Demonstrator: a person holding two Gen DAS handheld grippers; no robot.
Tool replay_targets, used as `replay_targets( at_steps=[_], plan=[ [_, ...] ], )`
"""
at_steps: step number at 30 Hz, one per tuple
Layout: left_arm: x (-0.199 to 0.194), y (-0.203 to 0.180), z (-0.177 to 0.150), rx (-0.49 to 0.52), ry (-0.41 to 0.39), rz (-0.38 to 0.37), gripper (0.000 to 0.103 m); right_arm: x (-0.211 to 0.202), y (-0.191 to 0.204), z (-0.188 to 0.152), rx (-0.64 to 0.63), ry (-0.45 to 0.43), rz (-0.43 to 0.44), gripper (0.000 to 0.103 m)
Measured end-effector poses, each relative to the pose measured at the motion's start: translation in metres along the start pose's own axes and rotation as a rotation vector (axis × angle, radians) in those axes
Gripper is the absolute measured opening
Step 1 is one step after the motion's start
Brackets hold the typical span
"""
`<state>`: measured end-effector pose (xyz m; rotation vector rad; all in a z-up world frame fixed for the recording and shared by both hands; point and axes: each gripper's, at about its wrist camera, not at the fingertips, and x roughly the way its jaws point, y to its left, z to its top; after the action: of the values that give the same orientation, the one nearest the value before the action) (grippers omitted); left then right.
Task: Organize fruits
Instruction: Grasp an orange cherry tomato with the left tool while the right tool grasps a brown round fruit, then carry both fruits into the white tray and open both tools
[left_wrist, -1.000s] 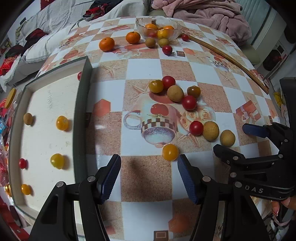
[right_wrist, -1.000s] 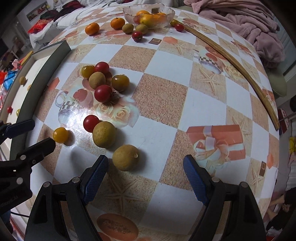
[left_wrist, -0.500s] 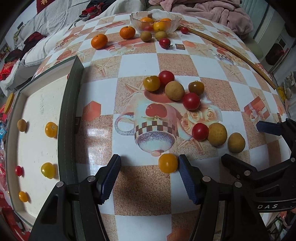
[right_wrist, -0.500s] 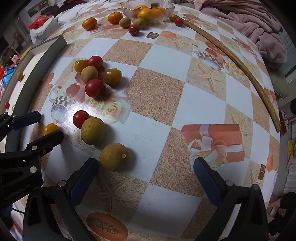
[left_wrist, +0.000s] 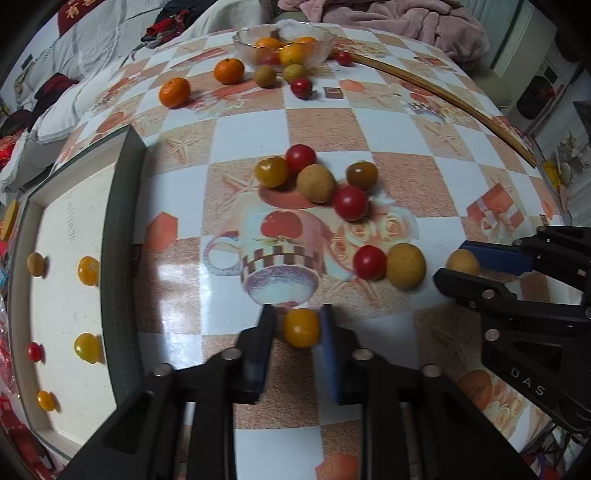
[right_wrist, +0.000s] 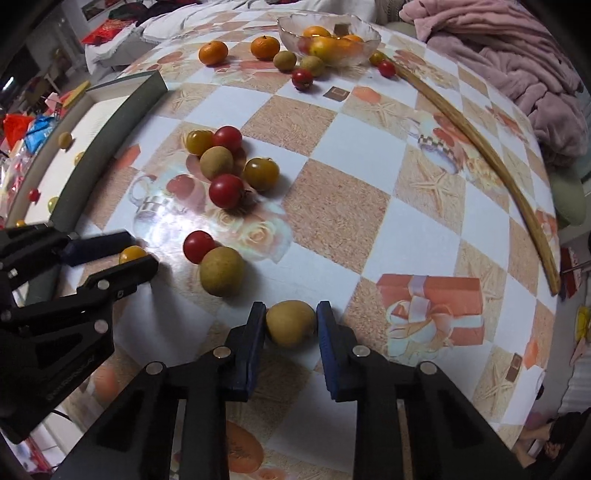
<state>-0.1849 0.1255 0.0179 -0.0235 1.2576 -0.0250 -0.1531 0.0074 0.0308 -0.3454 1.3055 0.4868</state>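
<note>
Item: both your tongs, spread 0.5 s ago, have narrowed—left tongs (left_wrist: 297, 325) pinching 1 yellow tomato (left_wrist: 301, 328) on the surface beside the tray (left_wrist: 122, 258), right tongs (right_wrist: 290, 323) pinching 1 longan (right_wrist: 290, 323) farther from it; both seem ready for lifting.

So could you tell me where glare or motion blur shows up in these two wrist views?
Left wrist view: glare whitens the tablecloth left of the printed cup, and the left gripper fingers look smeared around the yellow tomato. Right wrist view: glare sits on the printed cup; the right gripper looks sharp.
</note>
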Motion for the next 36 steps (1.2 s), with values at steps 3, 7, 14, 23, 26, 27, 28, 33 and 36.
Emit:
replay_targets(
  at_steps=[3,7,14,23,26,27,28,33,36],
  plan=[
    [-0.005,0.003,0.000,-0.031,0.000,-0.046,0.020,-0.004,-0.005,-0.001,0.076,0.000,0.075,0.030],
    [-0.017,0.014,-0.001,-0.077,-0.018,-0.068,0.020,-0.009,-0.012,-0.003,0.115,-0.002,0.102,0.030],
    [-0.040,0.034,0.001,-0.128,-0.056,-0.072,0.020,-0.022,-0.008,-0.005,0.142,-0.014,0.129,0.030],
    [-0.060,0.069,-0.011,-0.188,-0.092,-0.041,0.020,-0.031,0.017,0.010,0.111,-0.033,0.165,0.031],
    [-0.066,0.083,-0.019,-0.213,-0.099,-0.029,0.020,-0.032,0.032,0.017,0.086,-0.035,0.176,0.031],
    [-0.067,0.087,-0.022,-0.221,-0.101,-0.023,0.020,-0.032,0.038,0.019,0.075,-0.036,0.181,0.031],
    [-0.069,0.093,-0.026,-0.232,-0.102,-0.016,0.020,-0.032,0.044,0.022,0.065,-0.037,0.185,0.031],
    [-0.075,0.121,-0.043,-0.289,-0.106,0.015,0.020,-0.032,0.073,0.033,0.019,-0.040,0.209,0.031],
    [-0.076,0.141,-0.056,-0.329,-0.104,0.038,0.020,-0.032,0.094,0.041,-0.015,-0.042,0.225,0.031]
  ],
)
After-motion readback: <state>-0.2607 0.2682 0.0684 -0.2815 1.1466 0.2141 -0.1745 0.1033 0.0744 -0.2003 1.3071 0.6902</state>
